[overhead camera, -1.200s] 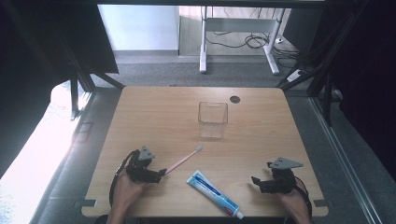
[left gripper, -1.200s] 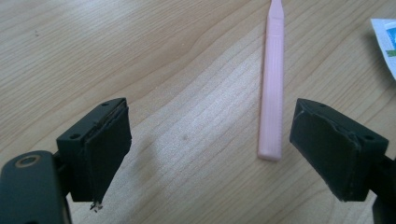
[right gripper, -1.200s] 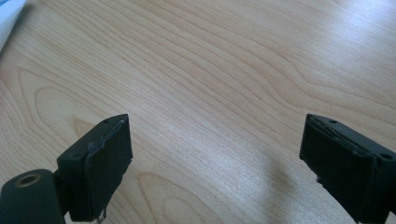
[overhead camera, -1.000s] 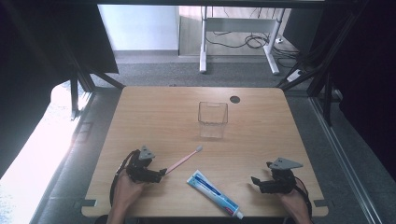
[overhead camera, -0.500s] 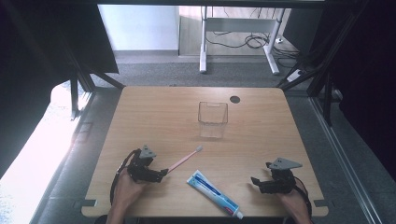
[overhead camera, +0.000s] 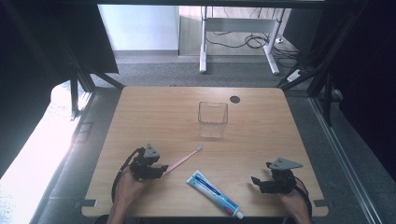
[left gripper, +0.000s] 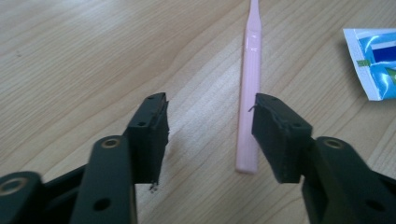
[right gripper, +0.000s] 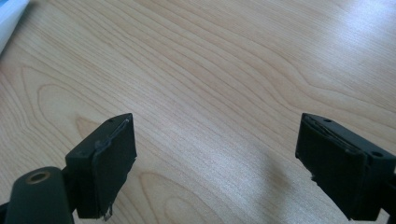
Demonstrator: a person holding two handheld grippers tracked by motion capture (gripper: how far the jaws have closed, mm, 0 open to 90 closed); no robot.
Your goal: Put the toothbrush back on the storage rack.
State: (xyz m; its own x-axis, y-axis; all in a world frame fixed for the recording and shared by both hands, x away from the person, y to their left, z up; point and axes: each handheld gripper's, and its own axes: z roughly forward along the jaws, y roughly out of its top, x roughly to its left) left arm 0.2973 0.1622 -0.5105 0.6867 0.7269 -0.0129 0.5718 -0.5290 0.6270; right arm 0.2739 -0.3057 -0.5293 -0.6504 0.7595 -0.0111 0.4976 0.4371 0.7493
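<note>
A pink toothbrush (overhead camera: 184, 158) lies on the wooden table (overhead camera: 261, 140), bristles pointing toward the cup. In the left gripper view its handle (left gripper: 250, 93) runs up between the jaws, close against the right-hand jaw and clear of the other. My left gripper (overhead camera: 161, 169) (left gripper: 208, 105) has just been closing around that handle end, but a gap remains, so it is open. Low over bare wood at the front right, my right gripper (overhead camera: 254, 179) (right gripper: 215, 126) is open with nothing between its jaws. A blue and white toothpaste tube (overhead camera: 212, 189) (left gripper: 373, 60) lies between the two hands.
A clear square cup (overhead camera: 213, 116) stands upright mid-table, beyond the toothbrush. A dark round hole (overhead camera: 235, 99) sits near the far edge. A white corner of the toothpaste tube (right gripper: 9, 14) shows in the right gripper view. Desk legs and cables lie on the floor beyond.
My left gripper has shifted slightly toward the toothbrush's handle end. The right gripper, tube, cup and toothbrush have not moved.
</note>
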